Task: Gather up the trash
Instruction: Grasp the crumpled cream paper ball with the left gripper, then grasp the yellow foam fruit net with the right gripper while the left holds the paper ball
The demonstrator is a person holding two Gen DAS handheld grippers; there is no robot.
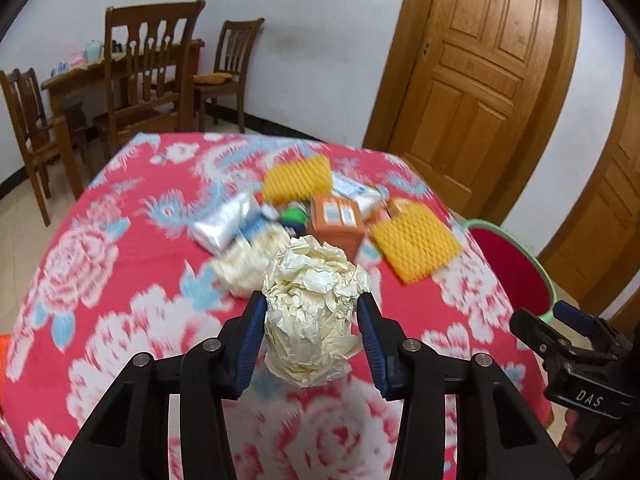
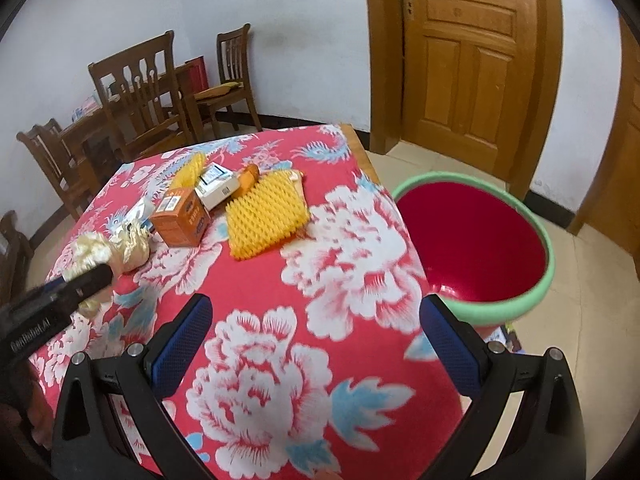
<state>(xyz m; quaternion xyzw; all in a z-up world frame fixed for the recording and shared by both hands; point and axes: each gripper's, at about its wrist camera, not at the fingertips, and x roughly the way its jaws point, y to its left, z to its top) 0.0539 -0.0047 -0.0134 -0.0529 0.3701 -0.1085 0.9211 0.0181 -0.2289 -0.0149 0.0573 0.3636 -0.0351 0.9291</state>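
Left wrist view: your left tool (image 1: pixel 312 320) pinches the crumpled cream paper ball (image 1: pixel 314 308), lifted clear of the desk (image 1: pixel 120 280) for carrying; "DAS" reads on the right tool (image 1: pixel 568 320).
Right wrist view: your right tool (image 2: pixel 316 320) stands wide, empty, just beside the red green-rimmed bucket (image 2: pixel 472 240); "GenRobot.AI" reads on the left tool.

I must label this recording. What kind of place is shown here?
Most likely a home dining room: a table under a floral cloth, wooden dining chairs around a second table by the wall, and panelled wooden doors.
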